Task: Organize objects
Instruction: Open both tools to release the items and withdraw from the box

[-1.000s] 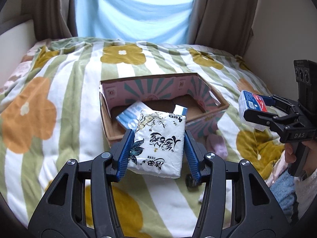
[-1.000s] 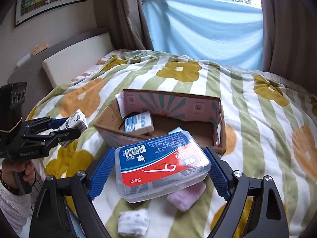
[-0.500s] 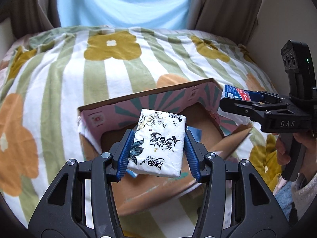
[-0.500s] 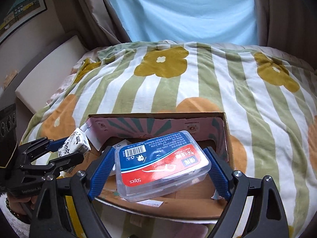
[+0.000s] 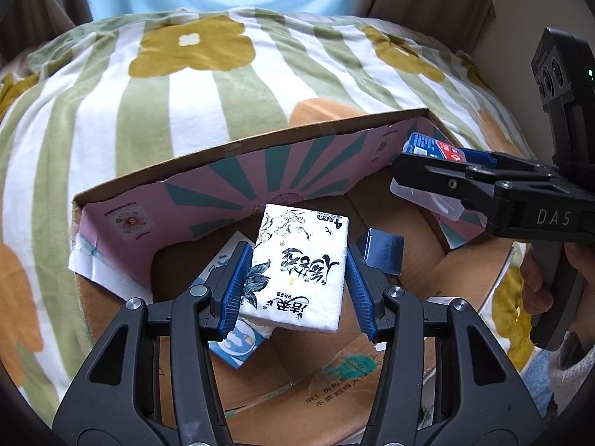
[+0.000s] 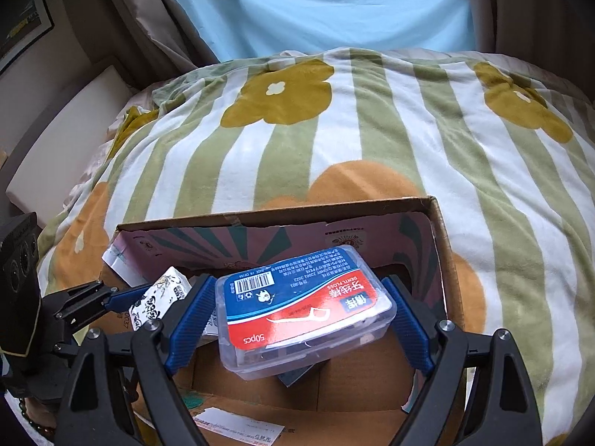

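The cardboard box (image 5: pixel 122 223) sits on the bed; over its open inside the left gripper (image 5: pixel 295 282) clamps a tissue pack (image 5: pixel 297 267) and the right gripper (image 6: pixel 293 316) clamps a floss case (image 6: pixel 305 301). Delivery step, I judge: next, lower each clear of the walls and release.

Box (image 5: pixel 238 171) sits on the bed (image 5: pixel 111 111). Tissue pack (image 5: pixel 297 267) is over the box, floss case (image 6: pixel 305 304) to its right, w/ small packs (image 5: pixel 238 345) in the box below
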`<state>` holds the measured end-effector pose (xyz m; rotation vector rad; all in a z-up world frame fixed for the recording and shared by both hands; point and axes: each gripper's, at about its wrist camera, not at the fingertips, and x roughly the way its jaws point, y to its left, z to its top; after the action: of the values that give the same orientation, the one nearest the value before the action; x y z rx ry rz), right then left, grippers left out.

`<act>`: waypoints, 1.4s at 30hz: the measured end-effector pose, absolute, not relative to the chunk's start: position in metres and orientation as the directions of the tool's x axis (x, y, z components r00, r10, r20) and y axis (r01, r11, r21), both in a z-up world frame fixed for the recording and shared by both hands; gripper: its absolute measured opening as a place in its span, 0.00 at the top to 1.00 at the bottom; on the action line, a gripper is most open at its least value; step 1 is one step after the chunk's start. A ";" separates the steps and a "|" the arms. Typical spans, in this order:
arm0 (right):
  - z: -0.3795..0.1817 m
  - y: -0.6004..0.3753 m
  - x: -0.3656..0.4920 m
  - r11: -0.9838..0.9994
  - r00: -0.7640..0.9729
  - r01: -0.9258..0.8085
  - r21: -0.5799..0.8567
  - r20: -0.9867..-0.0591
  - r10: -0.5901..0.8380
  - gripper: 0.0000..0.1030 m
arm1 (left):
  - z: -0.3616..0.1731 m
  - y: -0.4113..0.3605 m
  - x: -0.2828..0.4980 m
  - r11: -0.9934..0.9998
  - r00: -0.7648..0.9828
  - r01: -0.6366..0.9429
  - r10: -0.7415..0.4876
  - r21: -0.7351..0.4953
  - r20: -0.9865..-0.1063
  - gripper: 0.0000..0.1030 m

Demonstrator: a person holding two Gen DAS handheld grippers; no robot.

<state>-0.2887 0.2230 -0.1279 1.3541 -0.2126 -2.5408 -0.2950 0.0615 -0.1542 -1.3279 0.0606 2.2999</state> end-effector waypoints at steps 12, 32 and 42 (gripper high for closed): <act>-0.127 0.218 -0.301 -0.946 -0.516 0.132 0.296 -0.794 -0.320 0.12 | -0.149 0.075 -0.292 -0.884 -0.431 -0.451 0.337 -0.124 -0.837 0.01; -0.089 0.221 -0.257 -0.949 -0.555 0.159 0.272 -0.770 -0.314 0.01 | -0.104 0.040 -0.254 -0.895 -0.494 -0.416 0.373 -0.163 -0.786 0.00; -0.035 0.230 -0.206 -0.963 -0.629 0.189 0.194 -0.729 -0.271 0.00 | -0.057 0.026 -0.215 -0.902 -0.559 -0.410 0.366 -0.136 -0.744 0.00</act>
<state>-0.2059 0.2301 -0.0351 1.1967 -0.1446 -2.6220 -0.2151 0.0262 -0.0567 -1.1467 0.0732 2.4411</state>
